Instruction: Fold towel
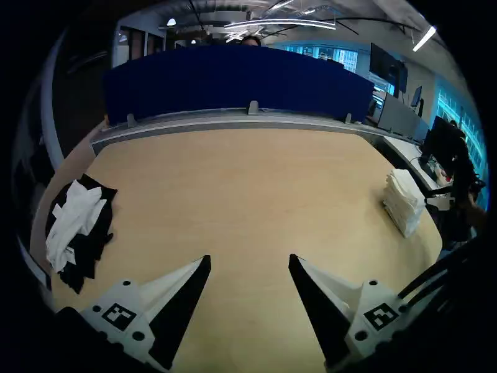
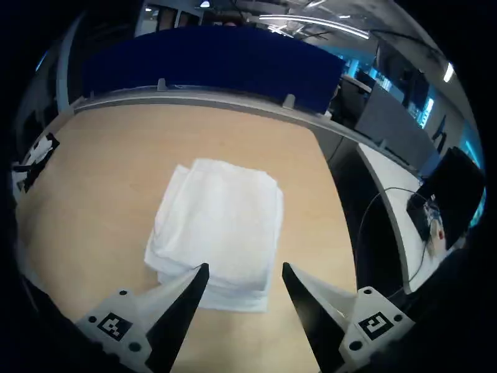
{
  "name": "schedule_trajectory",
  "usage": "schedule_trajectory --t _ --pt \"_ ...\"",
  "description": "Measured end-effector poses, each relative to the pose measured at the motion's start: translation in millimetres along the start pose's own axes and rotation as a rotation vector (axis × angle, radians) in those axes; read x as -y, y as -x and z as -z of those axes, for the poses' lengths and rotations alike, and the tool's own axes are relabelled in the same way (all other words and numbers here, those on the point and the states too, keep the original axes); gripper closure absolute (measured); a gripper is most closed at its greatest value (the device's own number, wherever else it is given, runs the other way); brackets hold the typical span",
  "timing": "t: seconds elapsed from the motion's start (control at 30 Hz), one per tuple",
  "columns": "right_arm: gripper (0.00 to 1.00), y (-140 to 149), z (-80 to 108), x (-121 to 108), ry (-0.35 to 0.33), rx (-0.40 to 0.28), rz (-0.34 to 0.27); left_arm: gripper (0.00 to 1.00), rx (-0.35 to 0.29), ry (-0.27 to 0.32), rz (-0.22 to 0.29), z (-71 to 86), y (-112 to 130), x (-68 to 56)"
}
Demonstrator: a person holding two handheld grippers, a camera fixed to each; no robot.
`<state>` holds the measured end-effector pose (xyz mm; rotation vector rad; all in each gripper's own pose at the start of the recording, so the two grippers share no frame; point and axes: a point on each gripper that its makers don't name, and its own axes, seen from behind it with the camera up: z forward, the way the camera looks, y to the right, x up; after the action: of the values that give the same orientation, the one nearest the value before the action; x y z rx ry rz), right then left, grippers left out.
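The left tongs (image 1: 248,258) are spread wide with nothing between them, pointing at a bare stretch of the worktop (image 1: 248,180). The right tongs (image 2: 244,266) are just as open and empty, hanging over the near edge of a stack of folded white towels (image 2: 214,224).

The worktop's size matters here. The stack sits near its right-hand edge, so a sideways nudge from the right tongs could push the upper towels askew or slide them toward the drop. A blue partition (image 1: 236,81) closes off the far side, so nothing is likely to fall that way.

If the right tongs come down where they now hover, they would probably catch the top towel's loose border, drag it open and spoil a finished fold.

The unfolded work lies on the opposite side, well apart from the stack. It is a heap of white and black cloths (image 1: 77,230), off to the left of the left tongs. The white towel lies over the dark pieces, so a deep pinch there could lift both together, and a shallow one might take a single layer that slips free.
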<state>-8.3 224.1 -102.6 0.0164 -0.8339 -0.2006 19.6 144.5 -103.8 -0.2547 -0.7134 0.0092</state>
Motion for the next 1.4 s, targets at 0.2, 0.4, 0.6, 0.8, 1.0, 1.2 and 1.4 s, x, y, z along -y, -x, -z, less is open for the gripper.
schedule_trajectory --t 0.2,0.4,0.6,0.8,1.0,1.2,1.4 --pt "0.09 -17.5 -5.5 19.6 -0.034 -0.027 -0.005 0.07 -0.002 -0.008 0.005 2.7 1.8 6.8" --pt "0.09 -23.4 -11.6 38.1 -0.058 -0.029 0.013 0.07 -0.004 -0.014 0.017 3.9 4.4 14.2" --pt "0.09 -19.1 -17.2 51.9 -0.073 -0.018 0.039 0.07 -0.004 -0.021 0.019 5.6 6.5 20.4" --pt "0.09 -15.0 -19.7 59.2 -0.084 -0.013 0.04 0.07 -0.002 -0.025 0.026 5.5 9.0 23.6" --pt "0.09 -6.7 -23.0 58.7 -0.079 0.006 0.044 0.07 -0.002 -0.027 0.024 6.2 8.8 24.1" --pt "0.09 9.4 -31.0 60.0 -0.085 0.036 0.042 0.07 -0.003 -0.029 0.025 7.5 8.0 24.9" --pt "0.09 16.8 -37.1 61.6 -0.094 0.045 0.041 0.07 -0.003 -0.034 0.023 8.5 7.5 26.7"
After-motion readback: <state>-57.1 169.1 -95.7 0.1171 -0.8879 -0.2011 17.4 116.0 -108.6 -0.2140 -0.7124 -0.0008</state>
